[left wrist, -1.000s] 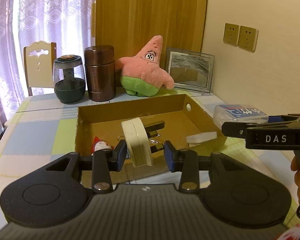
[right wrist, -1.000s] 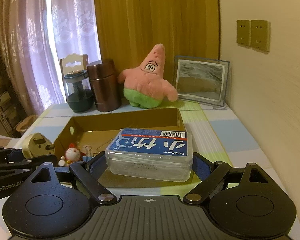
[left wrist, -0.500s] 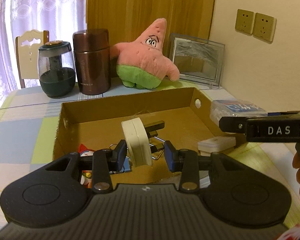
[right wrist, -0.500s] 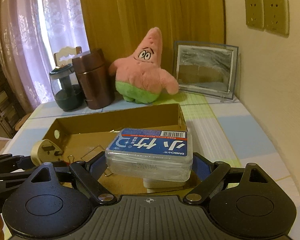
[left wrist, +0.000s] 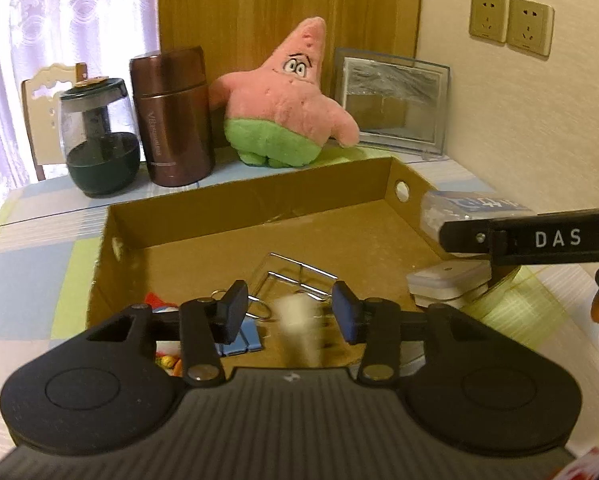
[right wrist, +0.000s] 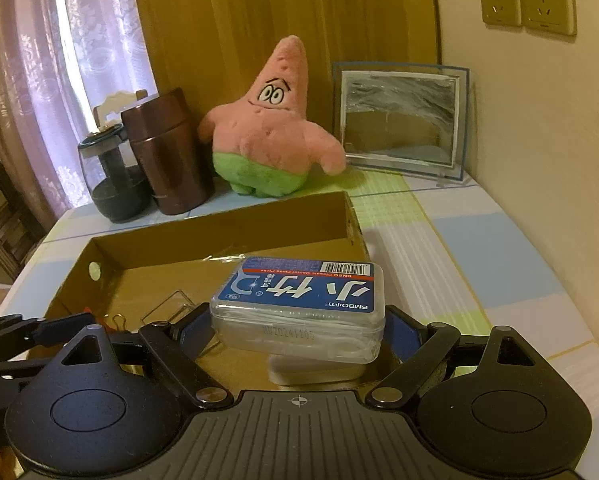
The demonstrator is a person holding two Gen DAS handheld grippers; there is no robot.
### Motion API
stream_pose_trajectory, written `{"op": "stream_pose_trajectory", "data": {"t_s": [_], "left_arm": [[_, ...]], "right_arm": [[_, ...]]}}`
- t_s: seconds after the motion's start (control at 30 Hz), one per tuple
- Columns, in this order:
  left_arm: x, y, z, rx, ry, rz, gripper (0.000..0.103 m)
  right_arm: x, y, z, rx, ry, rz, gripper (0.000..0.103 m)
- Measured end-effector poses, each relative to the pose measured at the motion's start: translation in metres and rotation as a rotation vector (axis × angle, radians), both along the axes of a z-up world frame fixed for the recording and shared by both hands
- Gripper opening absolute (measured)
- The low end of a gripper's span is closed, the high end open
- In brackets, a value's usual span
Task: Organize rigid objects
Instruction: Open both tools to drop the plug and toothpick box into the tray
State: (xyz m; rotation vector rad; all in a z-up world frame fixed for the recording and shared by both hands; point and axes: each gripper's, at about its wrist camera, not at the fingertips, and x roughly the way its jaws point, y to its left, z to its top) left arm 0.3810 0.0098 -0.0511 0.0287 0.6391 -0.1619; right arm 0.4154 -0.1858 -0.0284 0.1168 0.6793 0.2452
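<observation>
A shallow cardboard box [left wrist: 255, 200] lies on the table; it also shows in the right wrist view [right wrist: 227, 228]. My left gripper [left wrist: 289, 314] is open above the box's near part. A cream wall plug [left wrist: 299, 328] shows as a blur just below the spread fingers, free of them. My right gripper [right wrist: 299, 328] is shut on a clear plastic toothpick case with a blue label [right wrist: 299, 304], held over the box's right side; the case also shows in the left wrist view [left wrist: 471, 206]. A white flat case [left wrist: 447, 284] lies in the box beneath it.
In the box lie a wire clip [left wrist: 299, 276], a keyring, blue pieces [left wrist: 239, 344] and a small red-white toy [left wrist: 157, 300]. Behind the box stand a dark jar [left wrist: 95, 136], a brown flask [left wrist: 171, 116], a pink star plush [left wrist: 287, 100] and a framed picture [left wrist: 391, 100]. The wall is on the right.
My left gripper opened and let go of the cream plug, which drops towards the box floor. Both grippers moved forward over the box; the right one still holds the toothpick case.
</observation>
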Motion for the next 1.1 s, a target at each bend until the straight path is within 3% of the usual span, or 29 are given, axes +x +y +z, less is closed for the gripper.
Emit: {"op": "stream_pose_trajectory", "data": {"t_s": [0.43,0.87,1.1], "left_arm": [[-0.017,0.02,0.008,0.001,-0.021,0.028,0.041],[-0.004,0.024,0.007,-0.017,-0.03,0.028,0.041],[-0.007,0.029,0.005,-0.023,-0.033,0.041,0.041]], "right_arm": [[0.006,0.01,0.001,0.021,0.003,0.022,0.086],[0.03,0.025,-0.011,0.013,0.023,0.059,0.086],[0.039,0.018,-0.01,0.103,0.004,0.042,0.087]]}}
